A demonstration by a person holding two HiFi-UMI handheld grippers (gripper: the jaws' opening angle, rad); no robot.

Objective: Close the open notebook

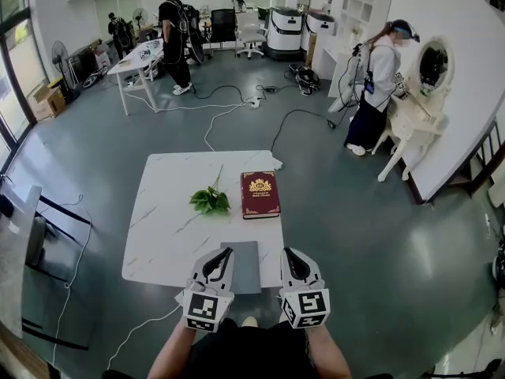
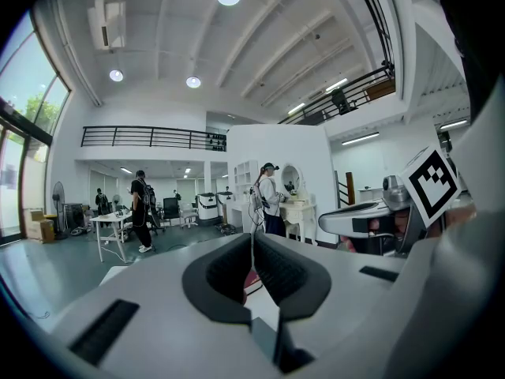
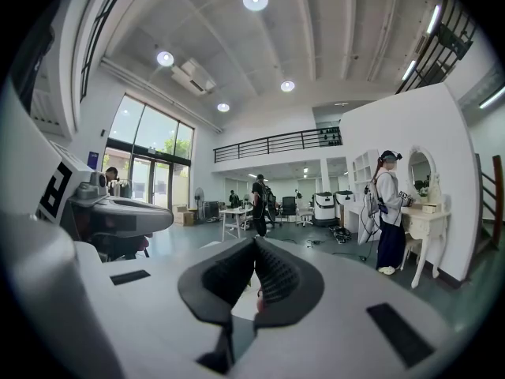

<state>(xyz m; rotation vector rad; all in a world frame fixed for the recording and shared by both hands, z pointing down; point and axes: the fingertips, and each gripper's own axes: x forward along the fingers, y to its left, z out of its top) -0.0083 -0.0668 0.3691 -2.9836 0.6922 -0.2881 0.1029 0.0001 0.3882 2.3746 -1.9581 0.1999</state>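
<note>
A dark red book with a gold emblem lies closed on the white marble table, right of centre. A flat grey closed notebook rests at the table's near edge. My left gripper hovers just left of the grey notebook, and my right gripper just right of it. Both point forward, side by side. In the left gripper view the left gripper's pads meet with nothing between them. The right gripper looks the same in its own view. A sliver of the red book shows past the left jaws.
A green leafy sprig lies on the table left of the red book. Cables trail over the floor beyond. A person stands at a white dressing table at right; others stand by a far desk.
</note>
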